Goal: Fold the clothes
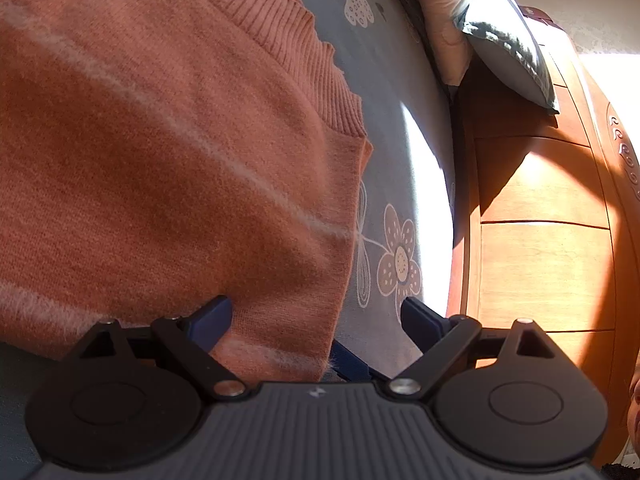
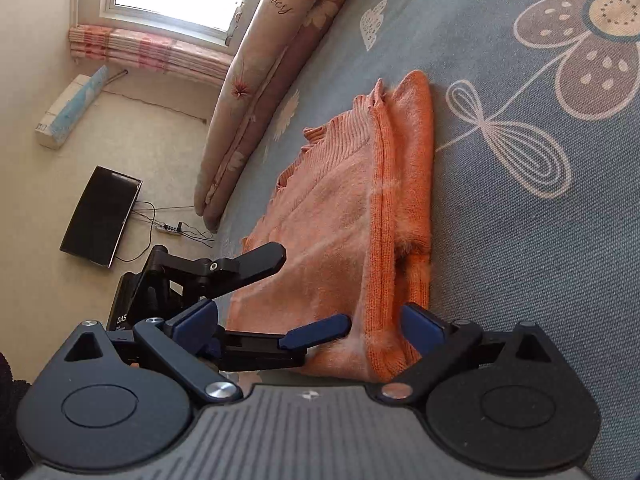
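The sweater (image 2: 352,216) lies on the bed (image 2: 520,260), one side already folded over. Both tools spread — left tool (image 1: 316,312) straddling its edge, right tool (image 2: 308,320) at its near end. Next, probably: pinch and fold again.

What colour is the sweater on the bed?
Orange with faint pale stripes; the sweater shows best in the left wrist view.

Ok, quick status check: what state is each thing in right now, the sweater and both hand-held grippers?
Orange sweater: folded into a bundle, lying flat on the bed sheet.
Left hand-held gripper: open, fingers above and below the sweater's near edge, not clamped.
Right hand-held gripper: open, at the sweater's near end, holding nothing.
Pillow: propped against the wooden headboard.
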Action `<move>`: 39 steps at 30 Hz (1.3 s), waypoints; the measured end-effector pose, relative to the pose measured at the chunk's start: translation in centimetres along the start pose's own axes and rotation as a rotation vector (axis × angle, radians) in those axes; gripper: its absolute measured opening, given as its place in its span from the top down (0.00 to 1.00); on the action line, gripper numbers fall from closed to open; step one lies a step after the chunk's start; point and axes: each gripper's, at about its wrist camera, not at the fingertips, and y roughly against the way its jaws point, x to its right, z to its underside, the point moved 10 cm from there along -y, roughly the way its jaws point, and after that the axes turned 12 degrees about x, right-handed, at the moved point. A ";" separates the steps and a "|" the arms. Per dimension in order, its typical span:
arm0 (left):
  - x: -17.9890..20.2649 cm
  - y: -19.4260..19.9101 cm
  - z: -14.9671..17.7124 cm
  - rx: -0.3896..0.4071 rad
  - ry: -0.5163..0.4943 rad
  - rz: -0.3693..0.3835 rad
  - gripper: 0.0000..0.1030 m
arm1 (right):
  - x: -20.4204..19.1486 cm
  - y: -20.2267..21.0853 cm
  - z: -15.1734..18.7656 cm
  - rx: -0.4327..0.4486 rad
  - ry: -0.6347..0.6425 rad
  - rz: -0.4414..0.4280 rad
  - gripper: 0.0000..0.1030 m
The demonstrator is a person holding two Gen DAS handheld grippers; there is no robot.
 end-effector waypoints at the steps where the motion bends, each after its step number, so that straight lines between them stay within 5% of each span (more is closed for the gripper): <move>1: 0.0 0.0 0.0 -0.001 0.004 -0.001 0.11 | -0.1 -0.2 0.0 -0.012 0.006 -0.004 0.03; 9: -0.4 0.9 -1.2 0.026 0.009 -0.028 0.11 | -0.9 -1.9 0.9 -0.184 -0.012 -0.057 0.02; 16: -0.3 1.8 -1.7 0.045 -0.046 -0.047 0.11 | 0.2 2.8 1.2 -0.306 -0.060 -0.043 0.03; 22: 0.3 3.9 -2.3 0.085 -0.144 -0.058 0.11 | 0.0 5.3 0.2 -0.247 0.033 0.028 0.03; 29: 0.6 6.8 -3.3 0.138 -0.266 -0.087 0.11 | -2.9 1.8 1.5 -0.193 0.143 -0.007 0.07; 33: -1.6 10.4 -4.5 0.186 -0.375 -0.192 0.11 | -1.6 1.6 2.1 -0.170 0.228 0.189 0.22; 39: -4.8 15.2 -6.0 0.225 -0.439 -0.228 0.11 | -6.1 0.1 3.5 -0.166 0.379 0.286 0.19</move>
